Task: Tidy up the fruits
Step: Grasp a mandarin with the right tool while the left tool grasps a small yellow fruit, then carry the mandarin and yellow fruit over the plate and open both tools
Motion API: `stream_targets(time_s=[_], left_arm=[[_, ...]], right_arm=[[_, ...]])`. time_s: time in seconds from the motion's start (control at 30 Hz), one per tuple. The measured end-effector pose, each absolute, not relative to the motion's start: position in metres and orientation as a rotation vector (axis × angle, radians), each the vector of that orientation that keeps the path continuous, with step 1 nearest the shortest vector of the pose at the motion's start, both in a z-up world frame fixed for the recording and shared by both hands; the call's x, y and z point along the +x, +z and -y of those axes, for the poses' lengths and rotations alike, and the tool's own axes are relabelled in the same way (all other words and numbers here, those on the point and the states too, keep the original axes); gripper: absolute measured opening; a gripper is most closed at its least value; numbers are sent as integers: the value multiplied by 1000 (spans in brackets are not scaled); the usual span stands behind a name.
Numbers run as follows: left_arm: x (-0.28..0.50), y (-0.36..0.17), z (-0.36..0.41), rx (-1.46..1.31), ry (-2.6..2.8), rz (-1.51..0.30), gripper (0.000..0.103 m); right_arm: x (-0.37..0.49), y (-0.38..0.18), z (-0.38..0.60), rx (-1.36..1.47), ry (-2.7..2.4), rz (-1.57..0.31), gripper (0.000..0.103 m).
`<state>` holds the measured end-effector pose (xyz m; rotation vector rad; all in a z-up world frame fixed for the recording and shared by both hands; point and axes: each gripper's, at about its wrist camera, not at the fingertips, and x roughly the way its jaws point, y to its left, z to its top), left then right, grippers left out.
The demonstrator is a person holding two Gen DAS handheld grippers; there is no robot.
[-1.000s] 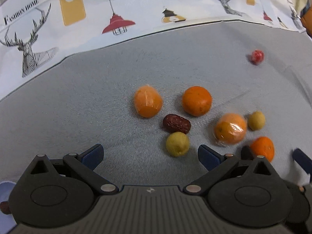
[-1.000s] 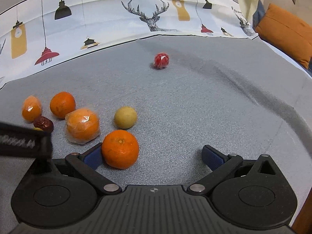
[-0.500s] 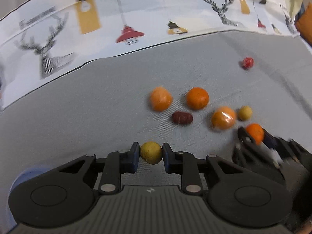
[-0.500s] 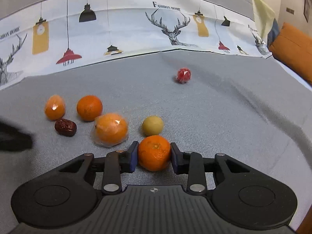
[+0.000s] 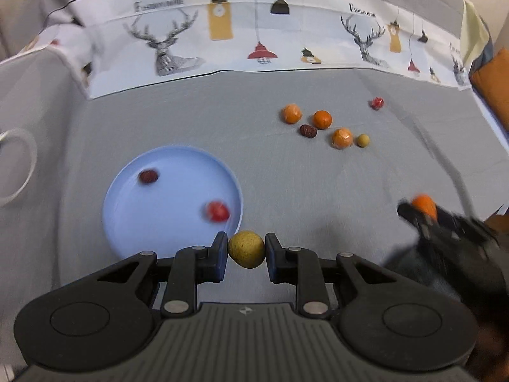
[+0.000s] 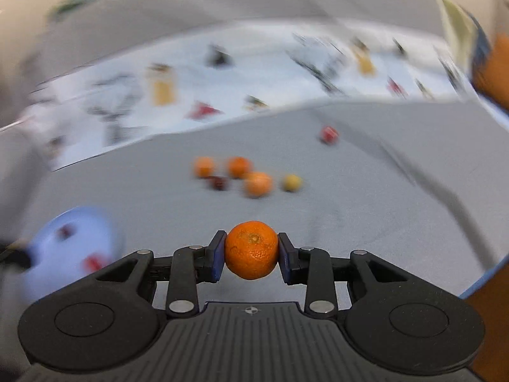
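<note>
My left gripper is shut on a small yellow fruit and holds it above the grey cloth, just right of a light blue plate. The plate holds a dark red date and a red wrapped fruit. My right gripper is shut on an orange mandarin; it shows at the right of the left wrist view. Several fruits lie farther back: a wrapped orange, a mandarin, a date, another wrapped orange, a yellow fruit and a red wrapped fruit.
A printed white cloth with deer and lamps runs along the back of the grey surface. A white ring-shaped object sits at the far left. An orange cushion lies at the right edge. The right wrist view is motion-blurred.
Both grippers closed on their fruits, the left on the yellow one and the right on the mandarin, then lifted and pulled back. The blue plate has come into view.
</note>
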<state>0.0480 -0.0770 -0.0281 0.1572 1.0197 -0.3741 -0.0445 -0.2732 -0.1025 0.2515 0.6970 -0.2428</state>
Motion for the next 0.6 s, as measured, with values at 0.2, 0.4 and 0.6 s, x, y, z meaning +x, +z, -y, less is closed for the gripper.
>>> stream_targets(time_s=[0.2, 0.4, 0.6], left_arm=[[-1, -5, 24, 113, -297, -967, 27], [-25, 13, -10, 66, -256, -924, 27], [-43, 26, -28, 35, -238, -872, 27]], right_arm=[[-118, -47, 200, 87, -98, -583, 35], [-136, -10, 167, 18, -18, -470, 35], [-133, -12, 146, -8, 63, -521, 35]])
